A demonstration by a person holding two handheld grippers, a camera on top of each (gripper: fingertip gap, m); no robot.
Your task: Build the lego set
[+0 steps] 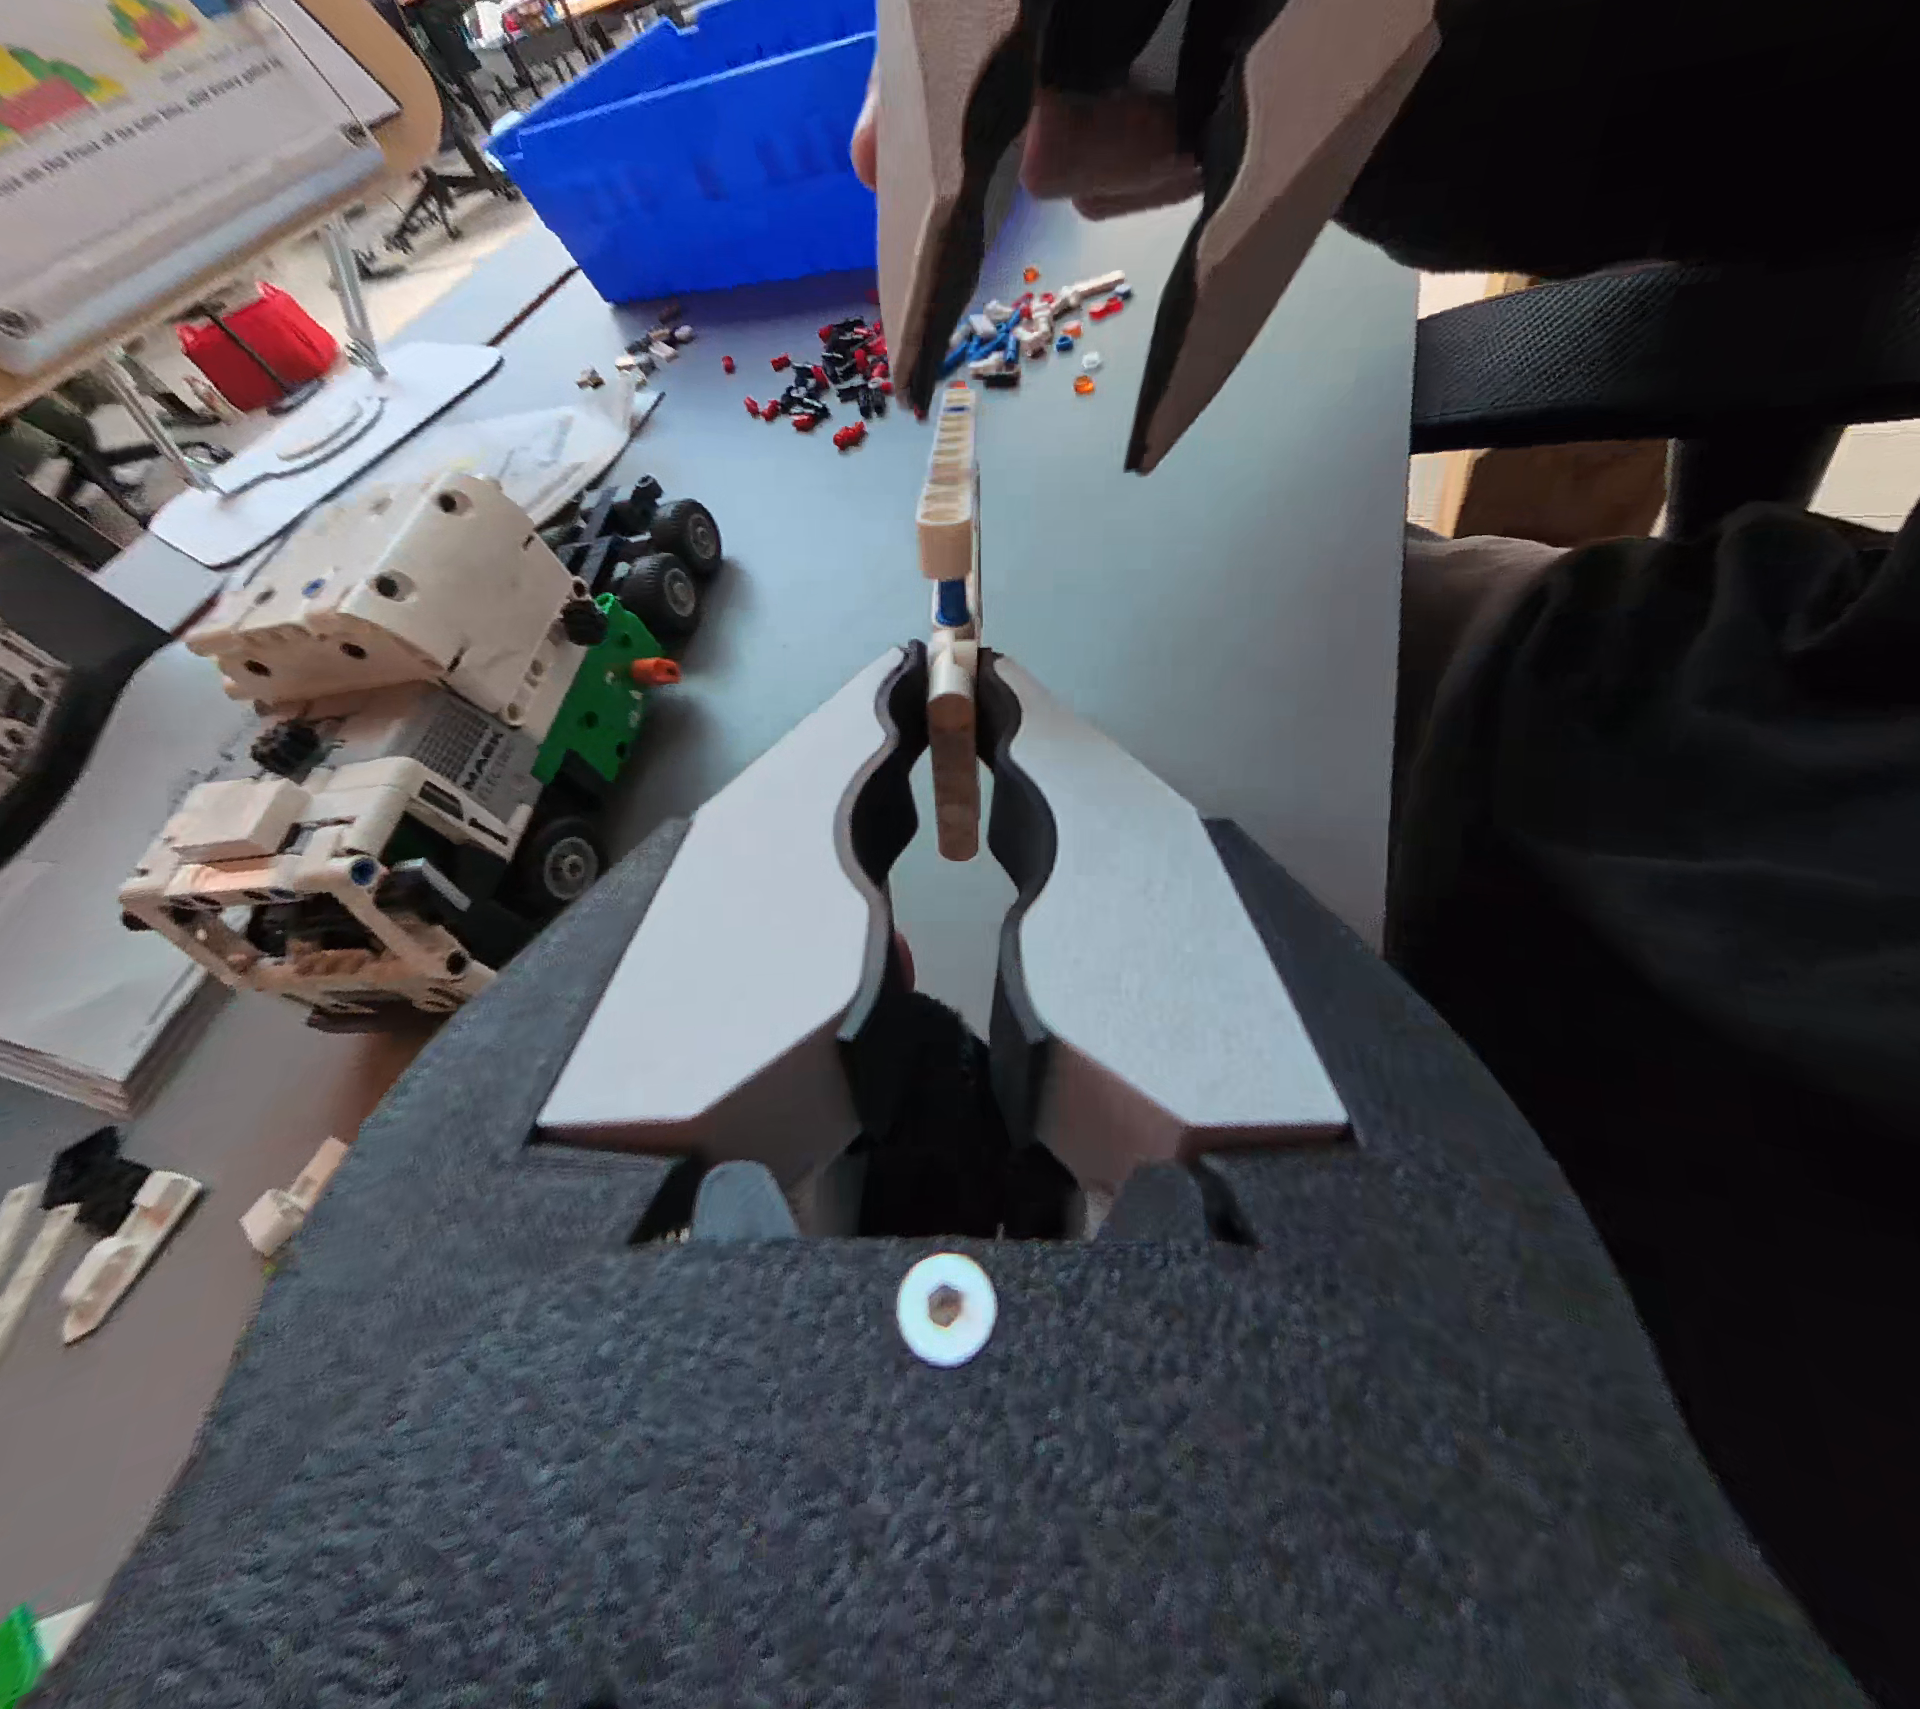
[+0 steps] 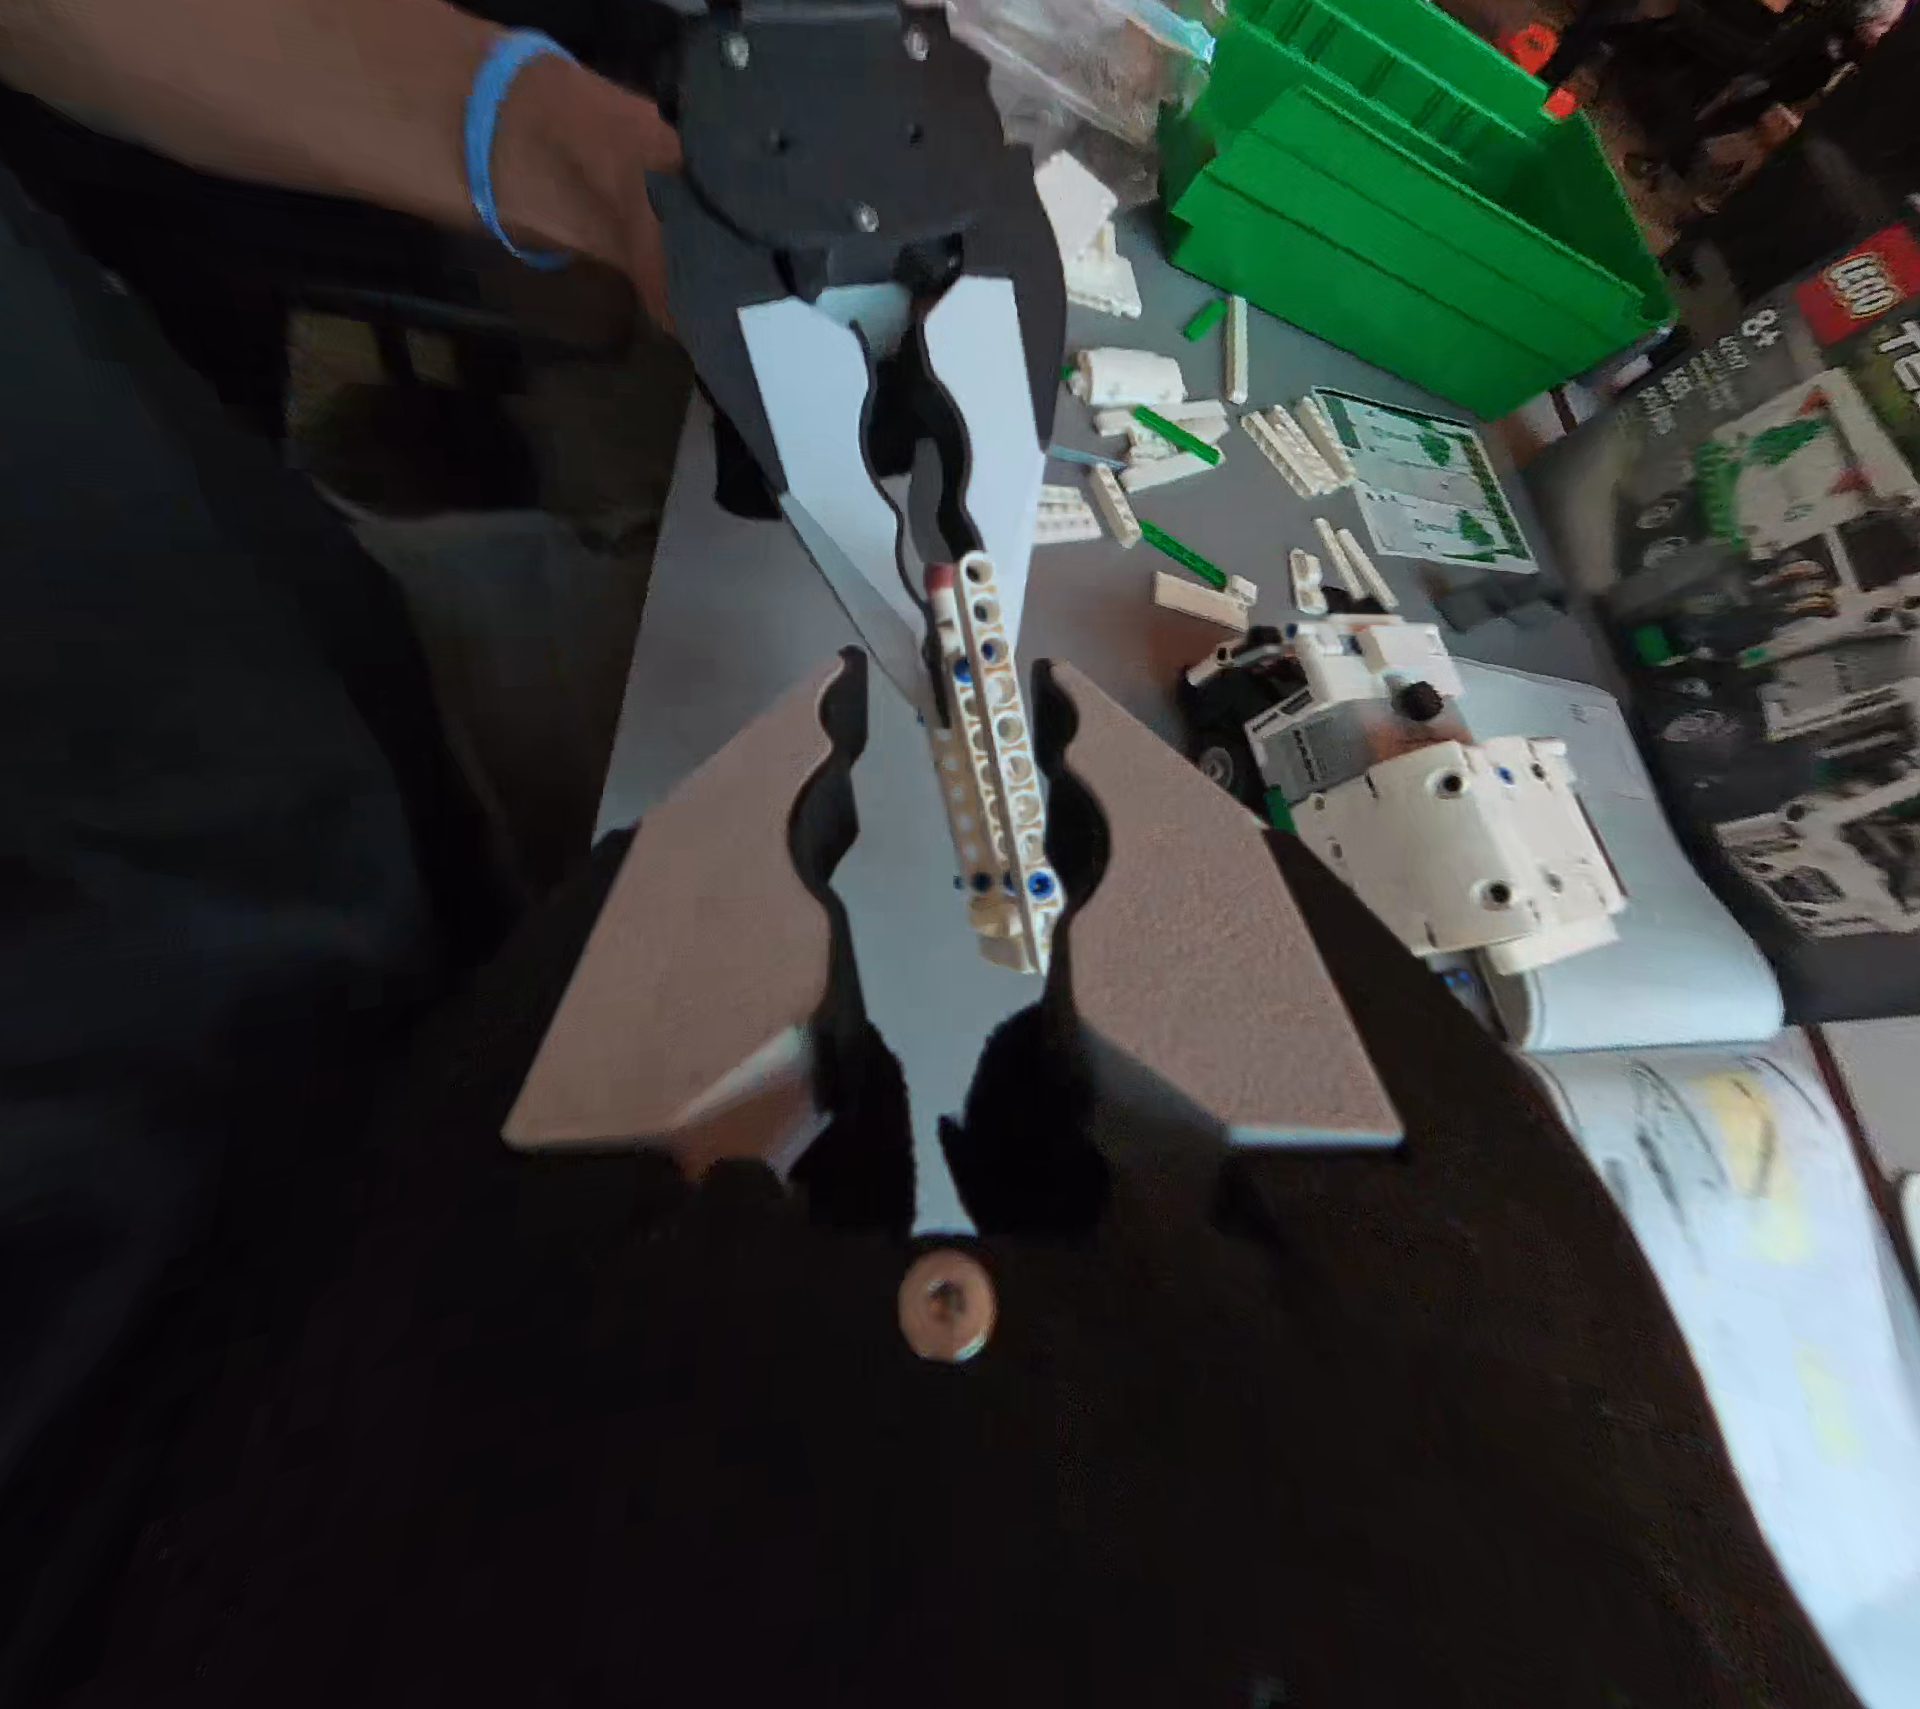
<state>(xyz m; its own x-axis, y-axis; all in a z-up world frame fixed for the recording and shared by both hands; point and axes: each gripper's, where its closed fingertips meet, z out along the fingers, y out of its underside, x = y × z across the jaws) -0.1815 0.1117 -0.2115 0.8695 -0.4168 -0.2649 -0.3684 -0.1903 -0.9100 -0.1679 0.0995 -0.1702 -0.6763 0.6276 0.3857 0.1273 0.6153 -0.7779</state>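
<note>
My left gripper [image 1: 951, 664] is shut on the near end of a white beam assembly [image 1: 948, 506] with blue pins and holds it above the grey table [image 1: 1195, 620]. In the right wrist view the left gripper [image 2: 948, 584] faces me and the assembly [image 2: 997, 776] reaches out between my fingers. My right gripper [image 2: 951, 667] is open, its jaws on either side of the assembly's free end; I cannot tell if they touch it. It also shows in the left wrist view [image 1: 1029, 433], open above the assembly's far tip. The part-built white and green truck [image 1: 395, 724] [image 2: 1434, 807] lies on the table.
A blue bin [image 1: 707, 173], a pile of small red, black and blue pieces [image 1: 852, 381] and an instruction stand [image 1: 156, 49] are ahead. A green bin [image 2: 1403, 205], loose white beams [image 2: 1143, 433], a sticker sheet [image 2: 1423, 475], the set's box [image 2: 1818, 568] and an open manual [image 2: 1662, 984] are on the right. One gripper's finger ends stand about 5 cm off the other's.
</note>
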